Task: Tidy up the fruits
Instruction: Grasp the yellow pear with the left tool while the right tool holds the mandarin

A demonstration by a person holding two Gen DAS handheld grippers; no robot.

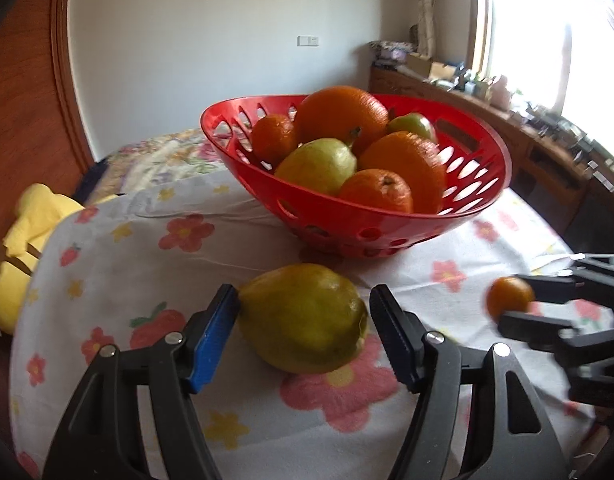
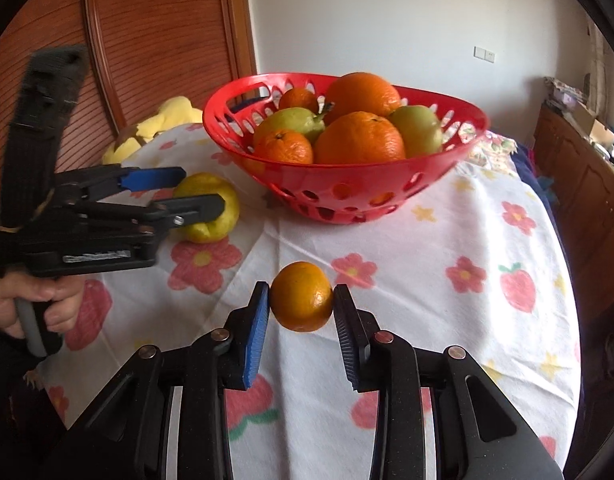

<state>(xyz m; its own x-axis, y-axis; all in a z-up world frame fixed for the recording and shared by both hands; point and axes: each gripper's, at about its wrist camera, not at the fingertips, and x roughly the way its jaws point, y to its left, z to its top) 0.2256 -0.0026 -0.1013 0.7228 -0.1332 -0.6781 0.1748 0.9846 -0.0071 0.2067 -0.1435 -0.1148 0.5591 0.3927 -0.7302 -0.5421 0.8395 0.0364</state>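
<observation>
Basket (image 2: 347, 184) holds most fruit. Right gripper (image 2: 301, 300) fingers clamp a mandarin (image 2: 302, 297); left gripper (image 1: 303, 312) fingers bracket a pear (image 1: 303, 318), contact uncertain. Both remain to load.

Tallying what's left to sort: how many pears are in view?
3: two in the red basket, one front-left and one right, and one on the tablecloth between the left gripper fingers. More may be buried.
</observation>
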